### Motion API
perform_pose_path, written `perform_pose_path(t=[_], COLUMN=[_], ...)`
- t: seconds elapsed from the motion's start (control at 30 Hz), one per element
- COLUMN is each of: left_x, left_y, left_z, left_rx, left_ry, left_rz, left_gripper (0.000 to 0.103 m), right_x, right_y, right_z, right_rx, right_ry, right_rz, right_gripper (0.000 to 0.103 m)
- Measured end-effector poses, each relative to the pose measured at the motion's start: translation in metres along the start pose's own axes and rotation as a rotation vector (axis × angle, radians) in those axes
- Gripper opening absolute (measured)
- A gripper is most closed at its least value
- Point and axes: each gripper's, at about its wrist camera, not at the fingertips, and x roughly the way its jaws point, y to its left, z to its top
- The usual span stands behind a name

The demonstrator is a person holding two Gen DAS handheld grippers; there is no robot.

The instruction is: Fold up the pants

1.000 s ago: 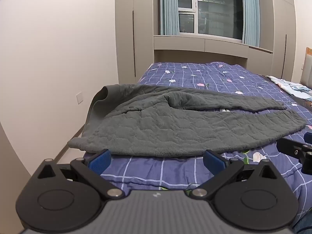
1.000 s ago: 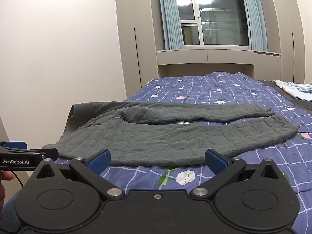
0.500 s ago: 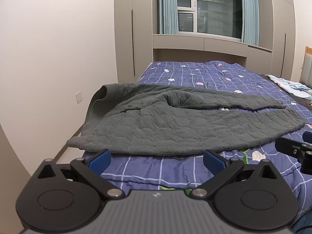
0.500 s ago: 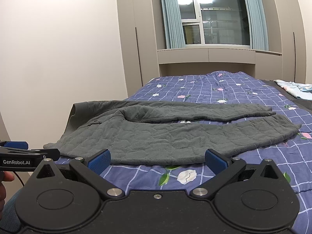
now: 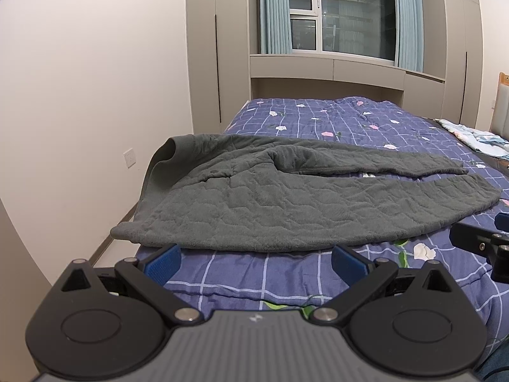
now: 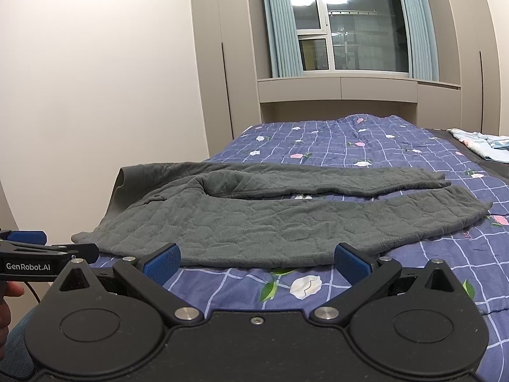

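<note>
Lying spread across the near part of the bed (image 5: 318,121), the grey pants (image 5: 270,210) sit flat on the blue checked quilt (image 6: 350,140), waistband at the left where it hangs a little over the bed's edge, both legs running off to the right. The far leg lies slightly apart from the near one, with a sliver of quilt showing between them. My left hand-held gripper (image 5: 256,256) hovers just short of the pants' near hem, its blue pads (image 5: 163,259) spread wide apart and holding nothing. My right hand-held gripper (image 6: 257,256) is likewise wide apart and empty, poised just before the hem of the near leg, further along toward the cuffs. In the right wrist view the left hand-held gripper shows at the left edge beside the waistband corner, with a bit of my hand (image 6: 8,299) below it; in the left wrist view the right one pokes in at the right edge. A pale patterned cloth (image 6: 480,143) rests at the far right of the bed, well apart from the pants. Behind the bed are a window (image 6: 350,25) with blue curtains (image 6: 283,22) and beige cabinets (image 5: 216,47).
</note>
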Motion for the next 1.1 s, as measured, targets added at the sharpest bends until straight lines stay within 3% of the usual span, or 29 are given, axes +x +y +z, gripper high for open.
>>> perform_pose_path(t=[0.77, 1.1], left_x=[0.023, 0.028], left_y=[0.007, 0.006], left_z=[0.007, 0.009], left_rx=[-0.013, -0.013], left_ry=[0.127, 0.145], left_rz=[0.046, 0.049], left_gripper=[0.102, 0.102], right_x=[0.02, 0.026], right_y=[0.001, -0.002], right_z=[0.012, 0.013], right_rx=[0.009, 0.019], right_ry=[0.14, 0.168], right_rz=[-0.033, -0.039], right_gripper=[0.103, 0.103])
